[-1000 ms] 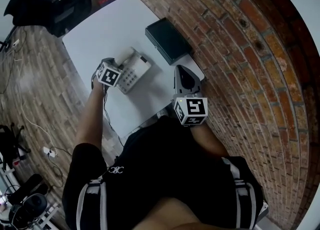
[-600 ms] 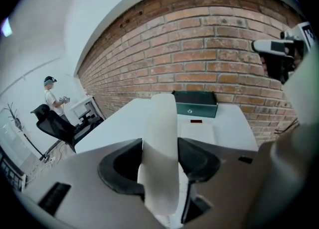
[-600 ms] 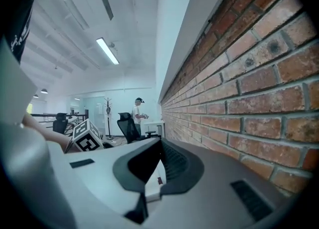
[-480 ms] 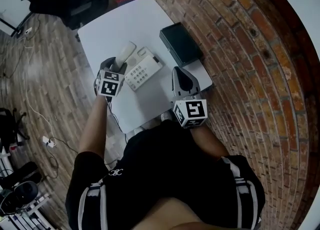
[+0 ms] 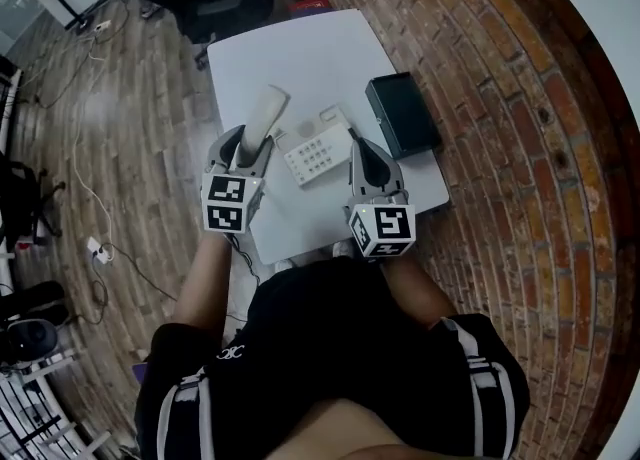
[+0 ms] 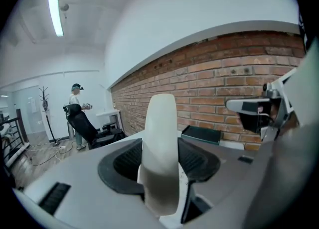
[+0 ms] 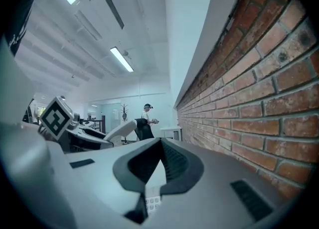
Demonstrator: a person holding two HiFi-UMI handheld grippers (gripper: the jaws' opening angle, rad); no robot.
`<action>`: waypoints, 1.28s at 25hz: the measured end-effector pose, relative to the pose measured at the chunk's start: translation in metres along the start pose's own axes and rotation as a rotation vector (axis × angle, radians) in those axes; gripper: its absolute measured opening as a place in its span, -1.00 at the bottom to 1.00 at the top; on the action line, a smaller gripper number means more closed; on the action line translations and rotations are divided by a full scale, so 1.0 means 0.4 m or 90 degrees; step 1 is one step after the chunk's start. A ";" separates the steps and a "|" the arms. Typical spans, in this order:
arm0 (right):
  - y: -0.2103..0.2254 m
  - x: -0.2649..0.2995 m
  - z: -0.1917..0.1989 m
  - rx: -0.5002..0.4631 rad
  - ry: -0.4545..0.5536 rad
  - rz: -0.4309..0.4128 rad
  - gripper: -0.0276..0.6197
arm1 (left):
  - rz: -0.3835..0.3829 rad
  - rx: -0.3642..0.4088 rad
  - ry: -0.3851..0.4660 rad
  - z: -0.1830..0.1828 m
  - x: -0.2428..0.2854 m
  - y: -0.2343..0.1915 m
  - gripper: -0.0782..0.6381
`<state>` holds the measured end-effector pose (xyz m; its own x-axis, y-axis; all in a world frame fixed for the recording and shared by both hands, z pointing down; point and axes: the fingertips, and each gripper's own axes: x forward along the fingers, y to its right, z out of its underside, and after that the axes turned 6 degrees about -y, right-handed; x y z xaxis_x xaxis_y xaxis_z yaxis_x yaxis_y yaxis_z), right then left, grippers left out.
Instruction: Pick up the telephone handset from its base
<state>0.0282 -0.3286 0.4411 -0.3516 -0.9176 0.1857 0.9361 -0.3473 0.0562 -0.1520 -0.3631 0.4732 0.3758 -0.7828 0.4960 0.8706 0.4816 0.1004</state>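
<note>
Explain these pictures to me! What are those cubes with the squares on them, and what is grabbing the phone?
A person at a white table holds a tool in each hand. Each tool ends in tongs that pinch, and the patterned cube is just a part of the tool. The head view comes from a camera on the person's head, looking down. The other two pictures come from little cameras that ride on the tools and look along the tongs. The left tongs are pinching the white handset, held apart from the phone base with its buttons. The right tongs are closed and hold nothing. A black box also lies on the table.
</note>
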 end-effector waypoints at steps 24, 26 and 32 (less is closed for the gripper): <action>-0.161 0.095 0.006 0.012 -0.010 -0.097 -0.92 | -0.182 -0.163 0.091 0.070 -0.226 -0.125 -0.19; -0.164 0.091 0.009 0.010 -0.010 -0.100 -0.92 | -0.182 -0.162 0.090 0.072 -0.225 -0.123 -0.19; -0.161 0.080 0.004 0.004 -0.014 -0.100 -0.92 | -0.171 -0.168 0.086 0.069 -0.222 -0.115 -0.19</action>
<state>-0.0432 -0.3353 0.4449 -0.4939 -0.8473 0.1952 0.8693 -0.4856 0.0918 -0.2343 -0.3047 0.4483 0.1474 -0.9201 0.3629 0.9885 0.1494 -0.0228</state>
